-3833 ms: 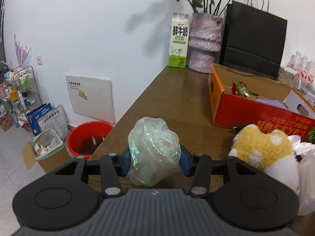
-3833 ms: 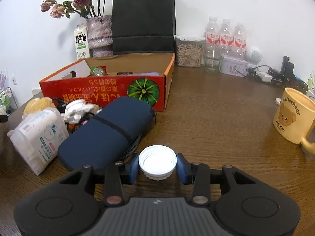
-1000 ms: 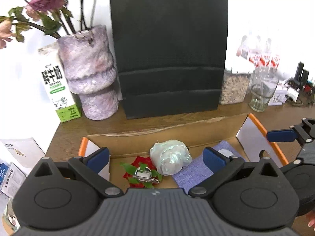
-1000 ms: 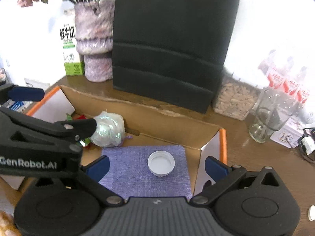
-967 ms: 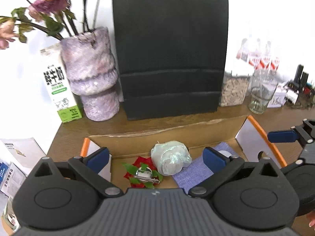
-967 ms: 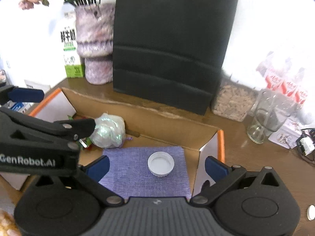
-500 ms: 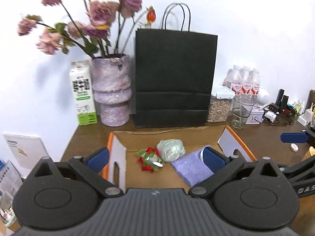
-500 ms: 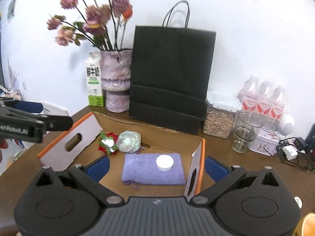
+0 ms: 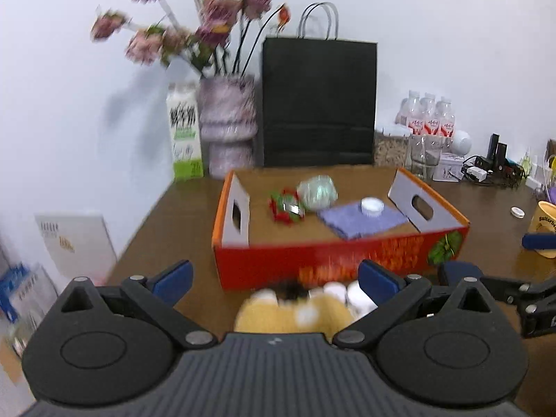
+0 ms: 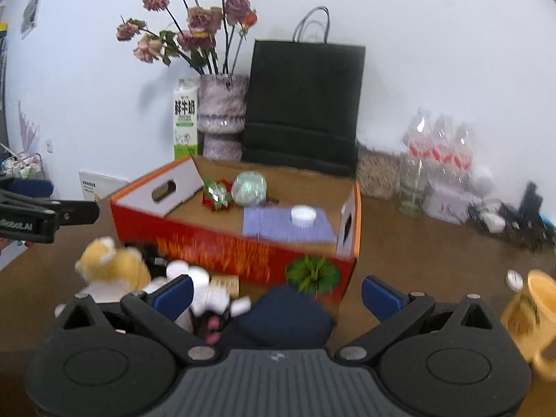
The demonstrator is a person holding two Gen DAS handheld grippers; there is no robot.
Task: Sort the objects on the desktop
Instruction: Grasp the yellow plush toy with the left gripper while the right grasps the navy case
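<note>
Cap on cloth in box, bag behind, plush toy in front

Both wrist views face red box

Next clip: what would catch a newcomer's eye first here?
The red cardboard box at the table's middle, holding a purple cloth with a white cap on it, an iridescent bundle and a red-green clip. Behind stand a black paper bag and a vase of dried roses. Both grippers hang open, empty.
</note>
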